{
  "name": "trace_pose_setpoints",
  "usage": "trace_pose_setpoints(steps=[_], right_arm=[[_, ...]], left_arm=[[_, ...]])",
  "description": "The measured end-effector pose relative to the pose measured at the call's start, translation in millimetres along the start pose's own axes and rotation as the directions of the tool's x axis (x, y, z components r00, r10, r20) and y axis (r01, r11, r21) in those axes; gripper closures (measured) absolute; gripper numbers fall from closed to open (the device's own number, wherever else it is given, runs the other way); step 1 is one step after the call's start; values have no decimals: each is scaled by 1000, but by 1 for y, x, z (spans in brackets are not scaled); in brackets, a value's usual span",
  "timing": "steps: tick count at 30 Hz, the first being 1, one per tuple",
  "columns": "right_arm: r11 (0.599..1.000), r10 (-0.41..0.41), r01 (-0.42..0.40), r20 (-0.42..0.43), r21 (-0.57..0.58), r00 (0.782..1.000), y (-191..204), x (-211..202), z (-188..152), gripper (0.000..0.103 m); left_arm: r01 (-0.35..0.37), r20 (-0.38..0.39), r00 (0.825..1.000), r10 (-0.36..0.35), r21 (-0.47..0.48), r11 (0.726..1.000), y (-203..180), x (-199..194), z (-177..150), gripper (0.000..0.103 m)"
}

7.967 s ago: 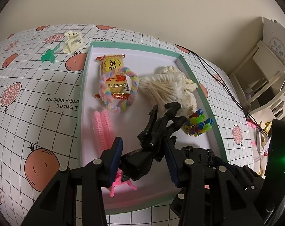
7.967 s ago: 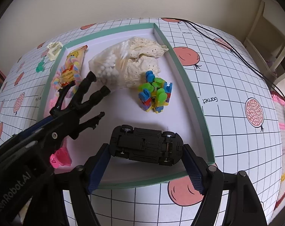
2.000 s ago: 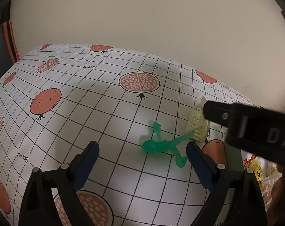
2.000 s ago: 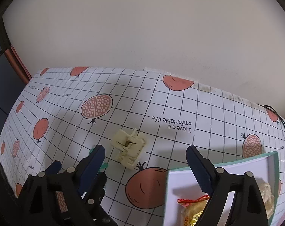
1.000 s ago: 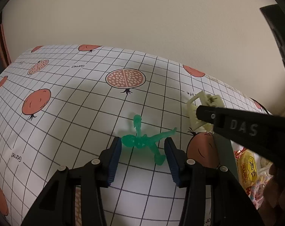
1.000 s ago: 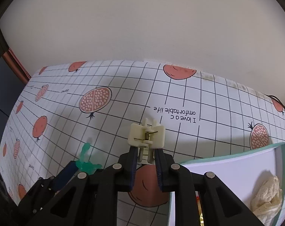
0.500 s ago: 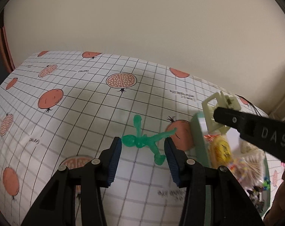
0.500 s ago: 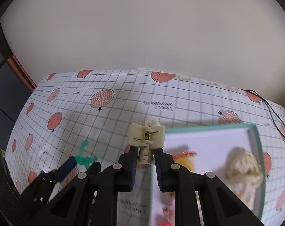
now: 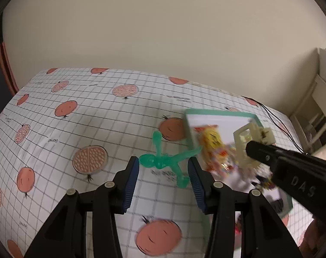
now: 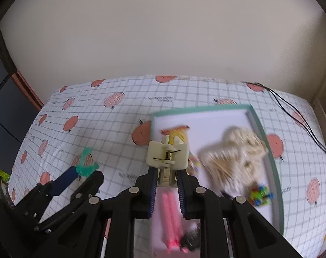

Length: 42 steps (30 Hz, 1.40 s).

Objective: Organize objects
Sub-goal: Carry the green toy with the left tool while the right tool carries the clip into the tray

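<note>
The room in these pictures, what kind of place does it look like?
Probably a home, not a workshop: a table under a pomegranate-print cloth, a green-rimmed tray of household odds and ends, and white shelving against a plain wall.

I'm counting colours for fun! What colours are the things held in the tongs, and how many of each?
Green: 1, the toy figure in the left tongs.
Cream: 1, the hair clip in the right tongs.
Total: 2.
</note>
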State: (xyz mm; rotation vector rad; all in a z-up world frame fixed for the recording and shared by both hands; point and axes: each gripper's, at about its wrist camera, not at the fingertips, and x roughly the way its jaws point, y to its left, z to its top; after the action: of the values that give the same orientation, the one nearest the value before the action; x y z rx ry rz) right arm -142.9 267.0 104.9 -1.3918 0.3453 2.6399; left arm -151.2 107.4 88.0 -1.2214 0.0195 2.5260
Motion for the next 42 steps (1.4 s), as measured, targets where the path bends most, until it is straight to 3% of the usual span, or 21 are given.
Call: trace_pose_setpoints(steps=[11, 18, 31, 42], right_arm=[[992, -79, 81, -31, 94, 996, -70, -12, -55, 84], [981, -94, 103, -65, 166, 993, -111, -12, -72, 84], [982, -64, 77, -81, 171, 995, -110, -4, -76, 84], [983, -58, 69, -70, 168, 996, -105, -7, -74, 81]], left_arm=[[58, -13, 998, -57, 128, 990, -64, -7, -28, 54], [84, -47, 996, -78, 131, 988, -85, 7, -36, 54], [100, -98, 991, -90, 103, 990, -91, 30, -43, 54], [126, -117, 986, -114, 95, 988, -91, 27, -43, 50]])
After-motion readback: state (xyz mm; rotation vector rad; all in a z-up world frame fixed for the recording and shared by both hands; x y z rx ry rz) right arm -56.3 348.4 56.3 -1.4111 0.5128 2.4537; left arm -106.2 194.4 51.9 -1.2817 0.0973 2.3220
